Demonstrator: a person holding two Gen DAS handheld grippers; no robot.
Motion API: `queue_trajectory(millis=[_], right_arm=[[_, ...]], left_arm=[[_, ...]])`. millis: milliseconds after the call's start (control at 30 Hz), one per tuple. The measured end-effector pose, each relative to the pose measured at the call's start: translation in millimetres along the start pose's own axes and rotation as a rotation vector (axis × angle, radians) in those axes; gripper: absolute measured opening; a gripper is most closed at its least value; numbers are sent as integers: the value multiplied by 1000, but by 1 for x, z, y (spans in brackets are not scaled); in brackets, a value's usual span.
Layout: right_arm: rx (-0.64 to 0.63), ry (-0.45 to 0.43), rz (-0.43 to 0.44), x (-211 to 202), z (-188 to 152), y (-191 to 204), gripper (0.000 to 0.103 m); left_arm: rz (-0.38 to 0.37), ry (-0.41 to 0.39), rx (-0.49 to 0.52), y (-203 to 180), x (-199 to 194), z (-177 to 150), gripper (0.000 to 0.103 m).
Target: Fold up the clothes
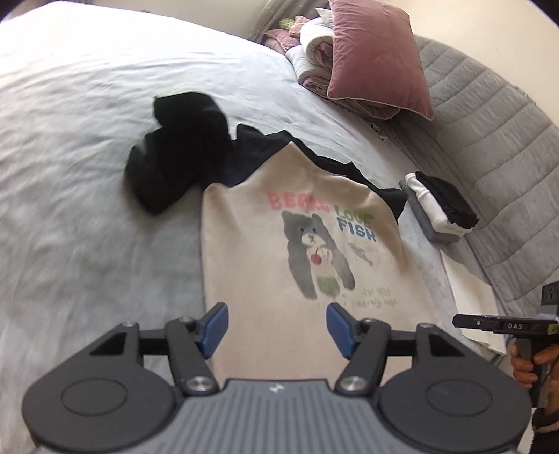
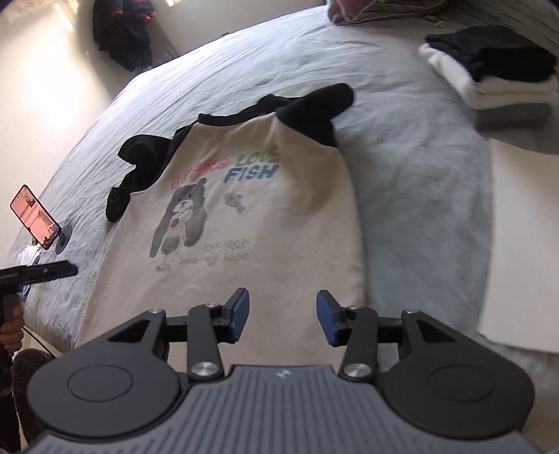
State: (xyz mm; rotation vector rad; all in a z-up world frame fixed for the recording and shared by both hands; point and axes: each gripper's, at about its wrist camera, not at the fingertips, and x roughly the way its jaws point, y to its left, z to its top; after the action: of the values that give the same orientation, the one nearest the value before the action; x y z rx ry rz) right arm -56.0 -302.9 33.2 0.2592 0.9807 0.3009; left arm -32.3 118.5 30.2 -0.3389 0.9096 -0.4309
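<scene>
A cream shirt with black sleeves and a bear print lies flat on the pale blue bed sheet. Its left sleeve lies bunched up; the right sleeve lies folded near the shoulder. My left gripper hovers open over the shirt's lower hem, nothing between its blue pads. My right gripper also stands open above the hem, empty. Each gripper shows at the edge of the other's view: the right gripper and the left gripper, both held in a hand.
A stack of folded clothes sits at the right on the bed. A pink pillow and bedding lie by the grey quilted headboard. A phone on a stand stands at the left. Dark clothes hang far off.
</scene>
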Motion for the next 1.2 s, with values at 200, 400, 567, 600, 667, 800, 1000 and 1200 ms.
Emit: queue_trajectory(millis=[200, 400, 567, 600, 667, 800, 1000, 1200], right_arm=[[-31, 13, 40, 23, 26, 25, 48], [-58, -20, 86, 50, 59, 53, 51], [-57, -11, 122, 84, 80, 76, 51], [-64, -10, 123, 91, 85, 82, 51], [-78, -9, 124, 104, 93, 93, 51], [-95, -24, 122, 129, 103, 110, 51], [-63, -5, 126, 163, 109, 122, 51], [-59, -10, 110, 175, 113, 132, 51]], left_arm=[[95, -55, 10, -3, 18, 36, 76], [284, -141, 11, 16, 31, 62, 83], [399, -158, -60, 48, 53, 74, 82], [426, -158, -61, 52, 59, 76, 81], [461, -156, -68, 62, 68, 80, 78], [466, -136, -88, 77, 84, 79, 66], [484, -162, -37, 76, 82, 84, 10], [688, -360, -27, 74, 48, 101, 9]])
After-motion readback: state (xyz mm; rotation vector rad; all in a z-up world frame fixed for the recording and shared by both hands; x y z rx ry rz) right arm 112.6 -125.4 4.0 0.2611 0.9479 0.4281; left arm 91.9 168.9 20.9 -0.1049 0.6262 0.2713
